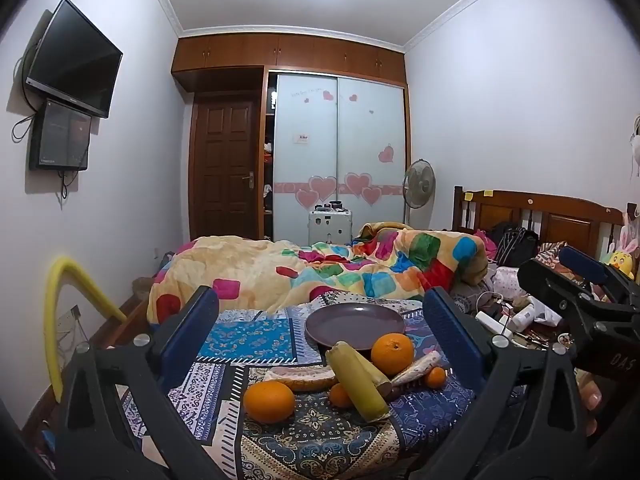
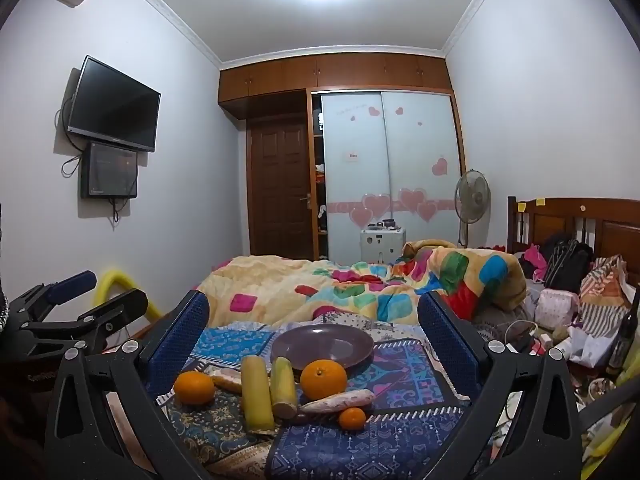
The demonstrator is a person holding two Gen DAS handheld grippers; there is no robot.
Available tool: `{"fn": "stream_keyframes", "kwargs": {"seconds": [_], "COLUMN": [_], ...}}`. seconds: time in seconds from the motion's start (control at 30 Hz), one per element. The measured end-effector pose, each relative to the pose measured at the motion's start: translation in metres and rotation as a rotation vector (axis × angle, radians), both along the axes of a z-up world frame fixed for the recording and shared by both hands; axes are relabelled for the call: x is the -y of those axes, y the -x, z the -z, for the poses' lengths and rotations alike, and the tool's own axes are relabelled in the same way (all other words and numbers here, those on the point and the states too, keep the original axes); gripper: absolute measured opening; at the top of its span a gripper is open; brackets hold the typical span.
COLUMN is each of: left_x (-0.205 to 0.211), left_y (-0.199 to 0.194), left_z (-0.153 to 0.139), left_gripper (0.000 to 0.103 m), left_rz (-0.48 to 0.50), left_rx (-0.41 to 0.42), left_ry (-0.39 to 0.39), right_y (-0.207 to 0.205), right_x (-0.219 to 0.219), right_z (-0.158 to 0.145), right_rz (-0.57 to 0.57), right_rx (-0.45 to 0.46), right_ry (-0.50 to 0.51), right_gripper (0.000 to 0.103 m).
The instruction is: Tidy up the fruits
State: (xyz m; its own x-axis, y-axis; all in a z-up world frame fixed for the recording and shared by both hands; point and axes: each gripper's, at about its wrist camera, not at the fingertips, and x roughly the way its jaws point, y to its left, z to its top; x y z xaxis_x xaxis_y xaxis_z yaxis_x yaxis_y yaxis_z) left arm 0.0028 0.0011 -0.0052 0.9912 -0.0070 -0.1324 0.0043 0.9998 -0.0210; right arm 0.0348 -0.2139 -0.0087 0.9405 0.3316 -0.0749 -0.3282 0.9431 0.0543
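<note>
On the patterned cloth (image 2: 360,452) covering the bed lie two large oranges (image 2: 323,379), two small ones (image 2: 352,417), two yellow corn cobs (image 2: 256,392) and two pale sweet potatoes (image 2: 340,399), all just before one empty purple plate (image 2: 322,346). The left gripper (image 1: 320,332) and the right gripper (image 2: 313,338) both hover released, grasping nothing; the fruit sits untouched between their spread jaws.

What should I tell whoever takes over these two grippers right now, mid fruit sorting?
Left gripper: open, empty, short of the pile.
Right gripper: open, empty, likewise.
Purple plate: bare, on the patterned cloth behind the pile.
In front of the plate: two large oranges, a small orange nearest, another behind the corn, two corn cobs, two reddish sweet potatoes.
Done: nothing moved yet, apparently.
Left: everything, probably fruit onto the plate.
</note>
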Motion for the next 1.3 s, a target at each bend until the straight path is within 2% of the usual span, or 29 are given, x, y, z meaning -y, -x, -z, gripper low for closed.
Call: {"fn": "stream_keyframes", "kwargs": {"seconds": [1.3], "left_x": [0.001], "left_y": [0.0005], "left_z": [-0.0001], "left_gripper": [0.103], "left_rz": [-0.012], "left_rx": [0.011], "left_ry": [-0.014], "right_y": [0.003], "right_x": [0.002], "right_z": [-0.0037], "right_rz": [-0.005], "right_rx": [0.001], "right_ry": [-0.023], "right_gripper": [0.103]}}
